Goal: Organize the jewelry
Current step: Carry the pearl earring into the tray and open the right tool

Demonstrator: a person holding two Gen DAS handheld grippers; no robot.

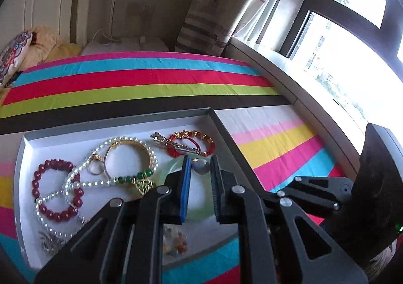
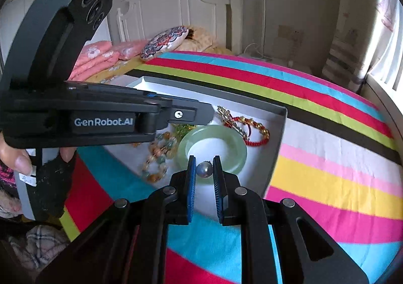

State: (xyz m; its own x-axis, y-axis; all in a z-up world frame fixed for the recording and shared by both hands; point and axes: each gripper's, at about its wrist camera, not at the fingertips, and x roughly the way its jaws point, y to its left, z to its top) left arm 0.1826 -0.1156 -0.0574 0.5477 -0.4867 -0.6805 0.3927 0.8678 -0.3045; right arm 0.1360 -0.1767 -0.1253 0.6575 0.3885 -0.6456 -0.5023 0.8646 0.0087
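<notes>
Right tongs (image 2: 204,159): clenched. Left tongs (image 1: 200,158): parted, gripping nothing, poised over the tray (image 2: 282,128), probably as a spare hand. Underneath, striped bedspread (image 2: 327,158), soft and uneven, hence likely the tray to keep pieces together. Inside, by the near corner, pale green bangle (image 2: 236,148) lying flat. Smallest, pinched between the right pads over the bangle's near rim: silvery bead (image 2: 205,170), squeezed since round and apt to roll.
</notes>
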